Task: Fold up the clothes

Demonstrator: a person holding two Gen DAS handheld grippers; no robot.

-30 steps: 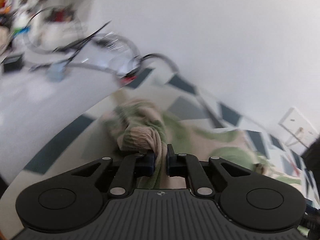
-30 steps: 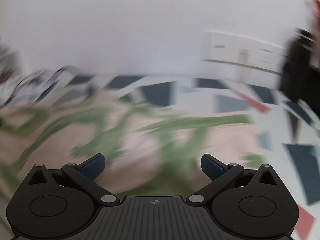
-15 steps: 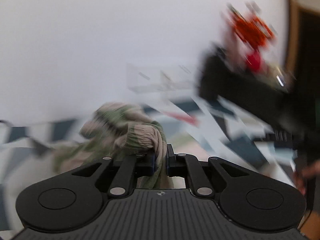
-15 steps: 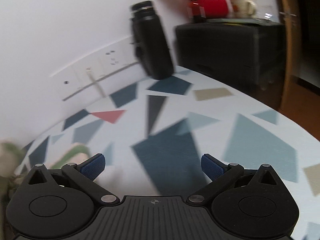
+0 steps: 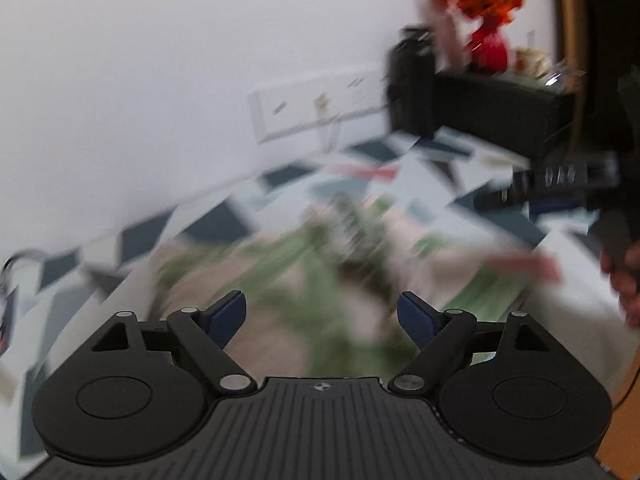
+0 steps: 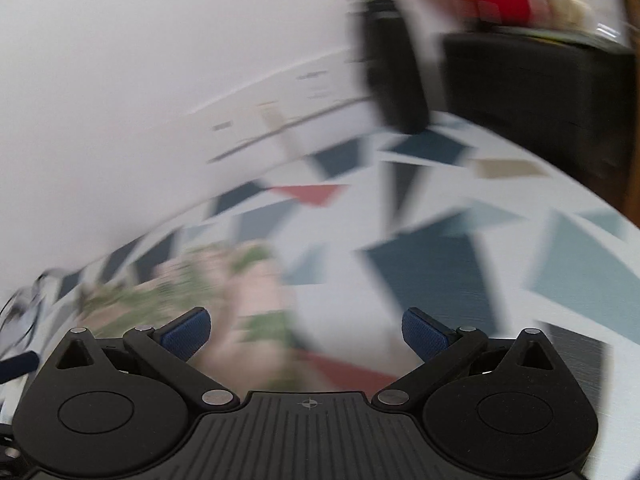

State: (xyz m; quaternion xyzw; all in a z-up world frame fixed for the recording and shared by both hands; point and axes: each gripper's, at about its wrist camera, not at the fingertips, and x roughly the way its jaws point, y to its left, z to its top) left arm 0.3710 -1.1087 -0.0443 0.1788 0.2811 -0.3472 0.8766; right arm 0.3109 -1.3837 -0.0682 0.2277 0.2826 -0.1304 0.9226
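A pink garment with green leaf print [image 5: 320,272] lies blurred on the patterned tablecloth [image 5: 224,220]. My left gripper [image 5: 322,316] hovers just above it with its jaws opening wide; the cloth lies below the blue pads, not pinched. In the right wrist view the same garment [image 6: 224,288] lies at the lower left, partly behind the left pad. My right gripper [image 6: 306,328] stands open over bare tablecloth [image 6: 432,276], holding nothing. The right gripper's black body [image 5: 560,184] and a person's hand [image 5: 624,280] show at the right edge of the left wrist view.
A black bottle [image 6: 392,60] stands by the white wall near a socket strip [image 6: 280,116]. A black box [image 6: 540,92] with a red vase [image 5: 488,48] on it lies at the far right. Cables [image 6: 20,300] lie at the table's left end.
My left gripper has let go of the bunched garment and opened wide; the cloth now lies flat on the table. Both views have swung, and the garment has come back into the right wrist view.
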